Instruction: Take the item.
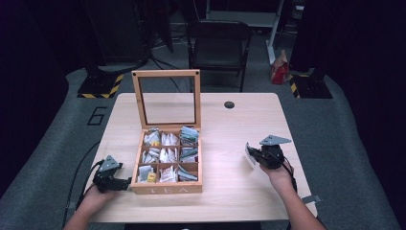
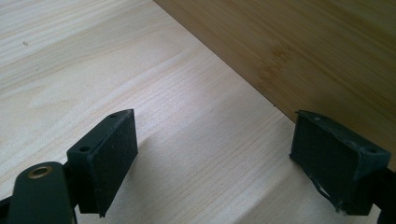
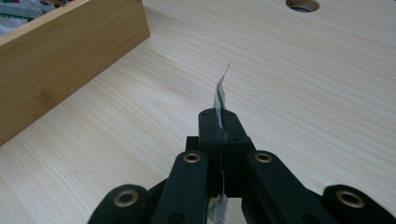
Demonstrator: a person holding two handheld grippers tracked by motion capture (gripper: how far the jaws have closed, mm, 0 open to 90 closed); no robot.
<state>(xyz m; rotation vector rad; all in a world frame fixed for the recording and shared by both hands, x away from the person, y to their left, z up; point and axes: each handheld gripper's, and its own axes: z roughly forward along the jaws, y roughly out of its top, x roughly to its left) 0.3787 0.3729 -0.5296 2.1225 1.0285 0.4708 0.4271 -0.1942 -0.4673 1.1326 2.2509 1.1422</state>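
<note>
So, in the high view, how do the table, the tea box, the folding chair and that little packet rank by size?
1. Table.
2. Chair and tea box: unsure; they look roughly alike, but the chair stands farther off.
3. Packet, pinched in the right gripper, smallest.

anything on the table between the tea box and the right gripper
Nothing: in the high view, bare table lies between the tea box and the right gripper.

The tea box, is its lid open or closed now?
Open. The lid of the tea box stands upright at the back edge, and the compartments with tea bags lie uncovered in the high view.
</note>
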